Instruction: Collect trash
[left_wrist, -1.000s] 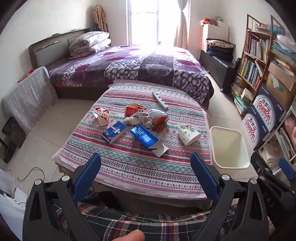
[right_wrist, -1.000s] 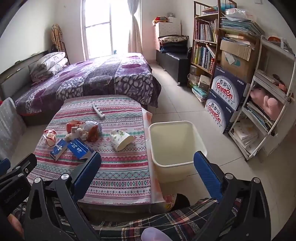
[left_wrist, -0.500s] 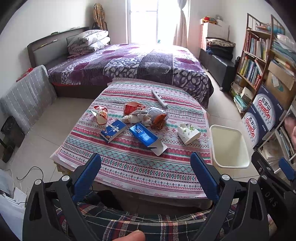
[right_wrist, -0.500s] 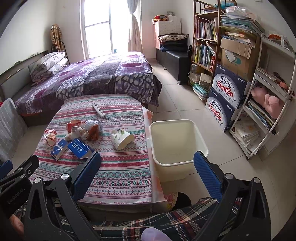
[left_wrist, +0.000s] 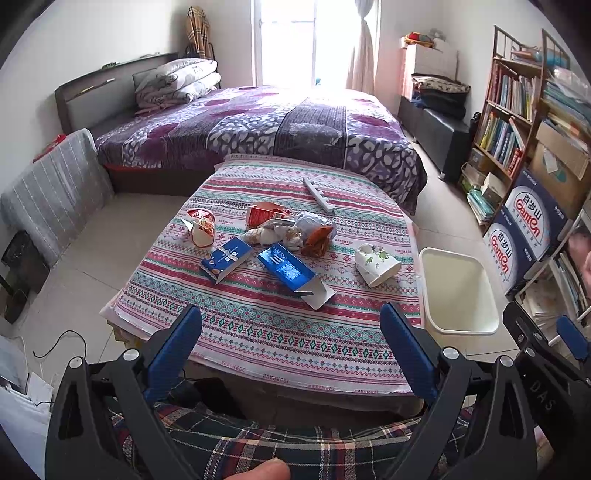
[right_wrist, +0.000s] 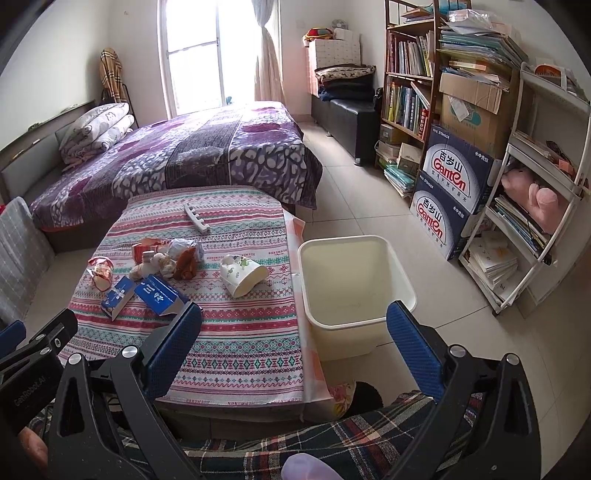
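Near half of tablecloth (left_wrist: 280, 332) bare; litter cluster (left_wrist: 280, 232) mid-table; bin (right_wrist: 354, 284) mouth unobstructed.

Black-framed tongs (left_wrist: 291, 347) with blue ribbed pads (left_wrist: 175, 349) and silver screws (faint lettering, perhaps "DAS"); plaid trousers (left_wrist: 277, 443).

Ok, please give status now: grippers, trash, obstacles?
Left gripper open, right gripper open, both empty. Wrappers, blue cartons untouched on striped table. Cream plastic bin empty. Path clear.

Home bedroom: bed (left_wrist: 258, 125), pillows (left_wrist: 177, 83), bookshelf (right_wrist: 406, 70), window (right_wrist: 207, 48).
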